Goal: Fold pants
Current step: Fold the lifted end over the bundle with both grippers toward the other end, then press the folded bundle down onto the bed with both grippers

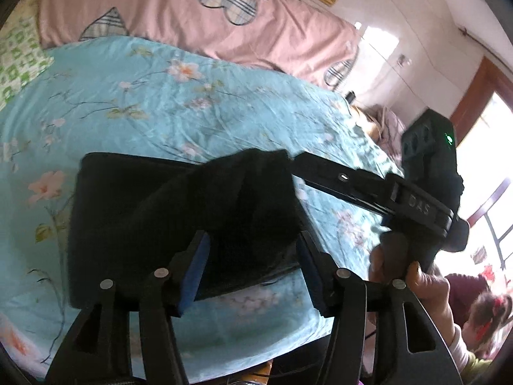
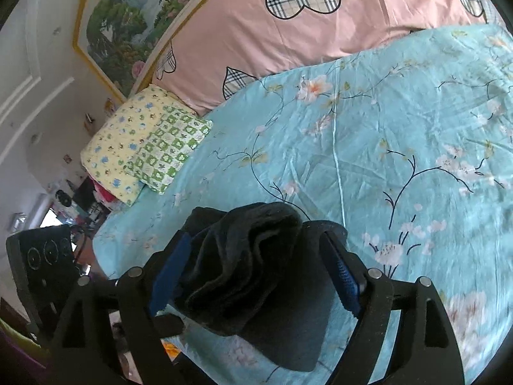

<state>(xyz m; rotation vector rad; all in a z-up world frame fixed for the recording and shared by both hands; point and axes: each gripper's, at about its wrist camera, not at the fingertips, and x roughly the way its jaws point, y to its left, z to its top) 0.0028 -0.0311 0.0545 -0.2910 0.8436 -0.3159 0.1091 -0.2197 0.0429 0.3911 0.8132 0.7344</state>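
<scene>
The black pants (image 1: 154,211) lie folded into a thick bundle on the blue floral bedsheet (image 1: 166,109), near the bed's front edge. My left gripper (image 1: 253,250) is open, with its blue pads either side of the bundle's near right part. My right gripper (image 2: 256,256) is open too, and a bunched fold of the pants (image 2: 243,263) stands up between its blue pads. The right gripper's body also shows in the left wrist view (image 1: 378,192), reaching in from the right to the bundle's far right corner.
A pink quilt with plaid hearts (image 2: 320,32) lies along the head of the bed. Two small patterned pillows (image 2: 144,147) sit at the far left corner. A framed painting (image 2: 134,16) hangs on the wall. A child (image 1: 481,320) is by the bed's right side.
</scene>
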